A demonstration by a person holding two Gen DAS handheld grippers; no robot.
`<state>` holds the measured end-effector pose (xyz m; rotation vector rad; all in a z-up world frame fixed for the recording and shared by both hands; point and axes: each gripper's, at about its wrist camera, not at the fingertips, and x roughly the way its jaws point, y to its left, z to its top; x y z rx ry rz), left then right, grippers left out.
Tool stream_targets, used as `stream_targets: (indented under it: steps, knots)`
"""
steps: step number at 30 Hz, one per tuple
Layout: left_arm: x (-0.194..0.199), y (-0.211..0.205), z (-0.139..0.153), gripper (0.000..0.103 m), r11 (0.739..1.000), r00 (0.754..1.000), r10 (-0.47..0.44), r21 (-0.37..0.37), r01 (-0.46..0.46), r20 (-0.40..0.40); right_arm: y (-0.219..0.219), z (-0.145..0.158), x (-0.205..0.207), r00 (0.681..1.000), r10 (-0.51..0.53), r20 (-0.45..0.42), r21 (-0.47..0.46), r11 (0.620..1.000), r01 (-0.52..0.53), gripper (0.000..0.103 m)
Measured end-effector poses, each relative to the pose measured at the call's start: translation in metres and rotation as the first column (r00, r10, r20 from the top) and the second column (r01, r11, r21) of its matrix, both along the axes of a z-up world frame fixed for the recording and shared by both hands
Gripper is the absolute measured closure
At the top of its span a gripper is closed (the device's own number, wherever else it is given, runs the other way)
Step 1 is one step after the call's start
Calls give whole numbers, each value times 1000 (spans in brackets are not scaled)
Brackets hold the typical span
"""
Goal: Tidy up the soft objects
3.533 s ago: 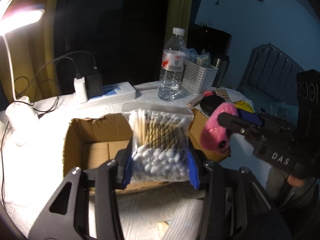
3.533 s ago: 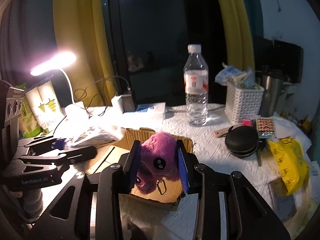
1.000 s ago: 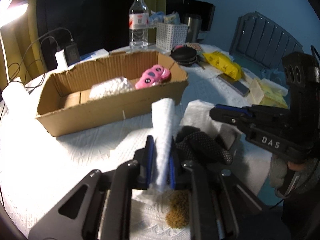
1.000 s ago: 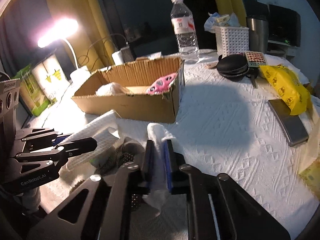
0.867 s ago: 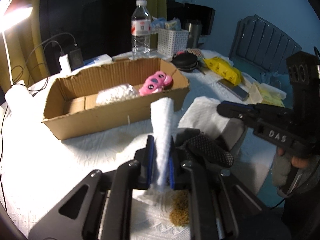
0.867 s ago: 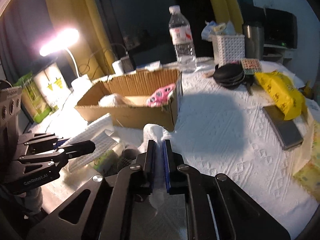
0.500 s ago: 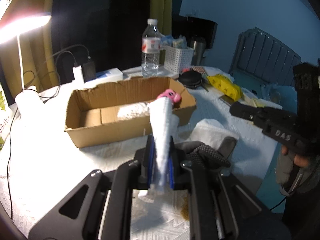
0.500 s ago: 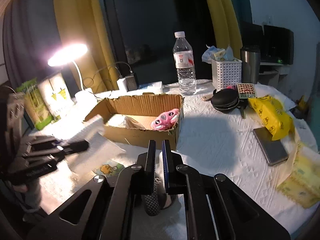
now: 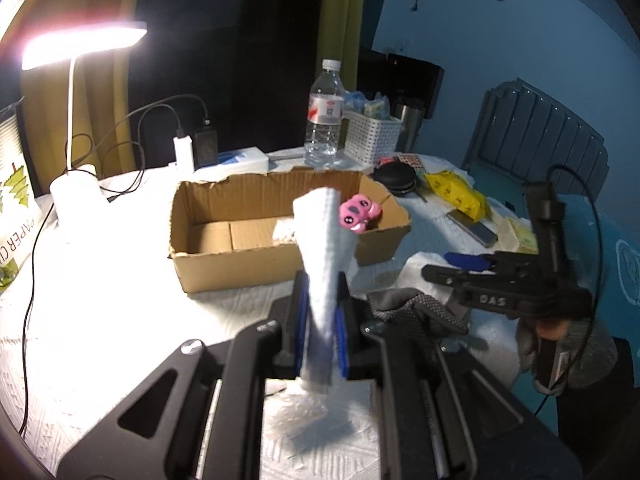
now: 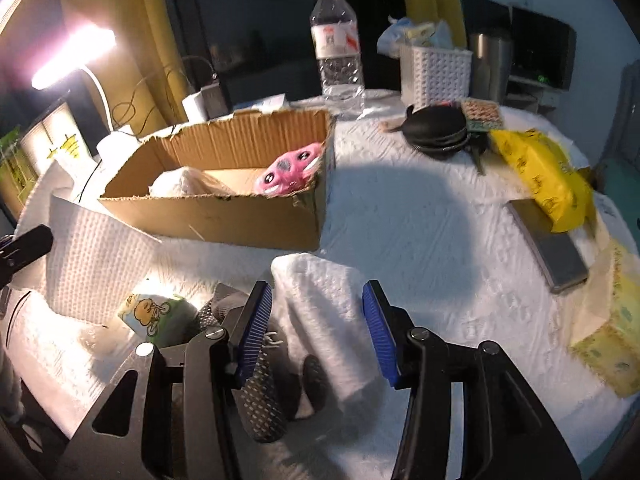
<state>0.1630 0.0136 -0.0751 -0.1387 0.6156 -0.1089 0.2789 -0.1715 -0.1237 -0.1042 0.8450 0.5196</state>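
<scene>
My left gripper (image 9: pixel 322 320) is shut on a folded white paper towel (image 9: pixel 324 248) and holds it up in front of the cardboard box (image 9: pixel 240 268). The towel hangs as a sheet in the right wrist view (image 10: pixel 92 256). The box (image 10: pixel 224 216) holds a pink plush toy (image 10: pixel 290 168) and a bag of cotton swabs (image 10: pixel 184 184). My right gripper (image 10: pixel 318 328) is open over another white paper towel (image 10: pixel 324 300) that lies on a grey dotted glove (image 10: pixel 260 396). A small green tissue pack (image 10: pixel 154 312) lies beside the glove.
A water bottle (image 10: pixel 338 44), white basket (image 10: pixel 434 72), black round case (image 10: pixel 436 130), yellow pack (image 10: pixel 544 172), grey phone (image 10: pixel 556 248) and tissue box (image 10: pixel 608 344) sit to the right. A lamp (image 9: pixel 76 80), chargers and cables stand at the left.
My right gripper has opened and let go of its paper towel, which now lies on the glove. My left gripper has lifted its towel higher.
</scene>
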Motion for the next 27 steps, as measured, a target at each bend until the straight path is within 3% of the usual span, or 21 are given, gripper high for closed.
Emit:
stream_targets:
  steps: [2,3,4,9,16,19,22,25,27]
  knots:
    - [-2,3,0,91,1000,1000,1,-3,-1,7,7,0,0,1000,17,0,-7,1000,-17,65]
    - [-3,4,1,91,1000,1000,2,-6,-2,11,12,-1,0,1000,25,2,-18,1000,-25,86]
    - [-4,5,1,91,1000,1000,2,-8,-2,14,16,-2,1,1000,29,3,-37,999,-29,96]
    - [-10,14,8,91,1000,999,4,-15,-4,37,26,8,-7,998,47,45,-35,998,-46,98]
    - [-14,26,17,91,1000,997,9,-25,-8,72,28,58,-28,982,75,173,32,996,-82,98]
    - [-9,28,12,91,999,999,-5,-32,7,43,29,79,-35,973,82,216,57,994,-96,98]
    - [2,29,-2,84,998,999,-29,-59,27,-32,29,92,-40,966,79,246,74,992,-100,98]
    - [12,26,-18,66,999,996,-16,-53,11,-91,24,100,-42,962,68,266,89,992,-94,98]
    - [16,24,-25,38,998,994,-25,-59,19,-108,20,102,-43,961,61,270,101,991,-91,98]
